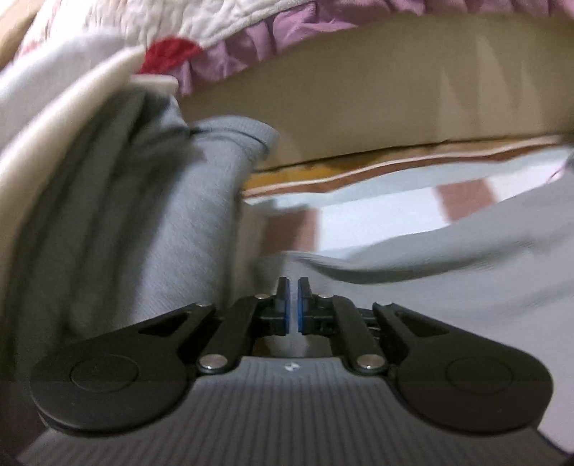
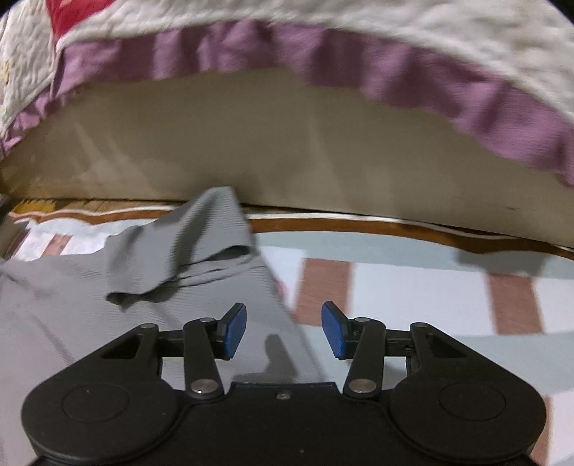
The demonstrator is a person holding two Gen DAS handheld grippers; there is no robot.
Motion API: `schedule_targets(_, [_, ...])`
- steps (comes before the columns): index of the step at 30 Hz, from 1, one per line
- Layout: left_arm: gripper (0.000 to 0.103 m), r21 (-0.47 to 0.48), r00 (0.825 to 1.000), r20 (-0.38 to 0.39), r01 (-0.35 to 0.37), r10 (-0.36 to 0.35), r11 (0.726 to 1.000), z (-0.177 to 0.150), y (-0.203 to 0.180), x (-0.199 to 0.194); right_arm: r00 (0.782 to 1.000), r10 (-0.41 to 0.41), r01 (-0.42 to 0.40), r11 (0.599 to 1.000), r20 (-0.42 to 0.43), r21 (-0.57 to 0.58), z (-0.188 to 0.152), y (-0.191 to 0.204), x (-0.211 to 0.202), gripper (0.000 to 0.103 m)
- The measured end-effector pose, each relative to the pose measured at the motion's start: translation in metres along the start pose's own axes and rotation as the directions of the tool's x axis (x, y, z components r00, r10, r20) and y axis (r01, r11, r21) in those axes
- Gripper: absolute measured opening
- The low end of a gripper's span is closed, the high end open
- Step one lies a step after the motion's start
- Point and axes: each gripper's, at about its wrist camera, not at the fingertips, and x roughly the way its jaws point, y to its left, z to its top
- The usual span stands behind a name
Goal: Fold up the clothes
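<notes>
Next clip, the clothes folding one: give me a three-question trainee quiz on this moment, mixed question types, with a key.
1. True or false: the right gripper has its jaws shut on the grey garment.
2. Which gripper has its jaws nearly together? A) left gripper B) right gripper C) neither
3. Fill in: the quilt hanging above the mat has a frill coloured ______.

Key:
1. False; its jaws stand apart, with the garment's edge below them.
2. A
3. Purple
</notes>
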Motion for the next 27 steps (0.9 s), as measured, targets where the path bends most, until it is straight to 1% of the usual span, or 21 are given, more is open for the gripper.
schedule_targets(2, [0.010, -0.016, 0.998, -0.015, 0.062, -0.062, 0.998, -0.009, -0.007, -0.002, 1.000, 0.007, -0.007, 1.000, -0.027, -0.006, 0.006, 0.008, 0.016, 0.052])
schedule_targets(3, [0.017, -0.004, 0.998, -0.027, 0.060, -0.061, 0.998, -0.014, -0.011, -0.001, 0.999, 0.005, -0.005, 1.000, -0.038, -0.011, 0.009, 0.013, 0.024, 0.052])
schedule_targets(4, [0.026, 0.008, 0.998, -0.039, 0.059, -0.059, 0.998, -0.018, -0.016, 0.001, 0.999, -0.002, 0.001, 1.000, -0.044, -0.017, 0.011, 0.016, 0.030, 0.053])
schedule_targets(5, [0.029, 0.022, 0.997, -0.050, 0.056, -0.055, 0.998, -0.022, -0.020, 0.001, 0.999, -0.006, 0.005, 1.000, -0.049, -0.025, 0.012, 0.020, 0.034, 0.053])
schedule_targets(8, [0.032, 0.134, 0.999, -0.045, 0.000, 0.006, 0.991, -0.037, -0.029, -0.001, 0.998, -0.009, 0.005, 0.998, -0.058, -0.065, 0.011, 0.029, 0.036, 0.054])
schedule_targets(9, [0.037, 0.169, 0.999, -0.042, -0.017, 0.025, 0.985, -0.041, -0.032, -0.002, 0.998, -0.010, 0.005, 0.997, -0.061, -0.079, 0.011, 0.032, 0.037, 0.055])
schedule_targets(10, [0.045, 0.186, 0.999, -0.035, -0.025, 0.032, 0.982, -0.043, -0.032, -0.003, 0.998, -0.016, 0.010, 0.996, -0.063, -0.090, 0.011, 0.035, 0.038, 0.056])
schedule_targets(11, [0.048, 0.179, 0.998, -0.040, -0.030, 0.038, 0.983, -0.046, -0.030, -0.003, 0.998, -0.031, 0.025, 0.995, -0.059, -0.095, 0.012, 0.034, 0.039, 0.056])
schedule_targets(12, [0.049, 0.141, 0.998, -0.060, -0.021, 0.030, 0.990, -0.044, -0.023, 0.002, 0.998, -0.039, 0.033, 0.995, -0.057, -0.094, 0.013, 0.033, 0.041, 0.056])
schedule_targets(13, [0.049, 0.099, 0.997, -0.081, -0.010, 0.018, 0.995, -0.043, -0.016, 0.006, 0.998, -0.030, 0.025, 0.997, -0.057, -0.075, 0.013, 0.030, 0.041, 0.056])
schedule_targets(14, [0.049, 0.025, 0.994, -0.108, 0.017, -0.015, 1.000, -0.043, -0.007, 0.010, 0.998, -0.021, 0.018, 0.998, -0.058, -0.059, 0.014, 0.028, 0.042, 0.058])
schedule_targets(16, [0.049, -0.108, 0.987, -0.137, 0.064, -0.079, 0.992, -0.045, 0.010, 0.017, 0.998, -0.010, 0.008, 0.999, -0.057, -0.044, 0.012, 0.023, 0.043, 0.062])
schedule_targets(17, [0.049, -0.151, 0.985, -0.141, 0.079, -0.100, 0.985, -0.046, 0.014, 0.019, 0.998, -0.014, 0.011, 0.999, -0.058, -0.049, 0.011, 0.022, 0.044, 0.063])
schedule_targets(20, [0.050, -0.191, 0.983, -0.140, 0.094, -0.122, 0.977, -0.047, 0.015, 0.023, 0.998, -0.016, 0.013, 0.999, -0.063, -0.040, 0.009, 0.019, 0.051, 0.063])
schedule_targets(21, [0.051, -0.204, 0.982, -0.140, 0.098, -0.129, 0.974, -0.048, 0.016, 0.024, 0.999, -0.010, 0.008, 0.999, -0.054, -0.035, 0.008, 0.019, 0.052, 0.064])
schedule_targets(22, [0.053, -0.215, 0.981, -0.138, 0.103, -0.135, 0.971, -0.047, 0.017, 0.025, 0.999, -0.005, 0.004, 1.000, -0.044, -0.030, 0.008, 0.019, 0.054, 0.068])
schedule_targets(25, [0.059, -0.265, 0.977, -0.132, 0.126, -0.165, 0.956, -0.044, 0.020, 0.031, 1.000, -0.012, 0.011, 1.000, -0.013, -0.027, 0.009, 0.025, 0.060, 0.070])
schedule_targets(26, [0.059, -0.271, 0.976, -0.130, 0.133, -0.173, 0.953, -0.044, 0.020, 0.033, 1.000, -0.014, 0.013, 0.999, -0.006, -0.039, 0.009, 0.030, 0.062, 0.062])
schedule_targets(27, [0.053, -0.239, 0.978, -0.124, 0.136, -0.169, 0.961, -0.043, 0.016, 0.031, 1.000, -0.010, 0.009, 0.997, -0.008, -0.081, 0.009, 0.039, 0.061, 0.050])
